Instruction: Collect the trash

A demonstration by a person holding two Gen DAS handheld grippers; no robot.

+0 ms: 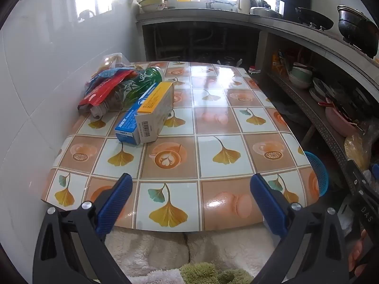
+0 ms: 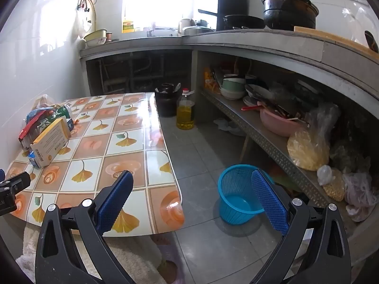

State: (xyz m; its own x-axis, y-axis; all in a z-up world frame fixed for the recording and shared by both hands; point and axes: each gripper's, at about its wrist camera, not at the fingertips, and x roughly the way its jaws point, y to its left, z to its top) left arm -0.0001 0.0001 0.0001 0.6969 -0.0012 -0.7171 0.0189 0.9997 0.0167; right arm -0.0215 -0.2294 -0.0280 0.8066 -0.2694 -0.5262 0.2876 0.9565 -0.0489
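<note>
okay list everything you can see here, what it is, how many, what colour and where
table: one, orange and pale tile-pattern cover, beside the white wall
yellow and white box: one, far left of table, leaning on the blue box
blue box: one, under the yellow box's left side
green bottle: one, lying behind the boxes
red and blue wrappers: a few, piled on the bottle
blue basket: one, empty, on the grey floor right of the table
oil bottle: one, yellow, floor past the table
dark jar: one, beside the oil bottle
pink basin: one, lower shelf
black pots: two, on the counter
left gripper: blue pads, open, over the near table edge
right gripper: blue pads, open, between table and basket
</note>
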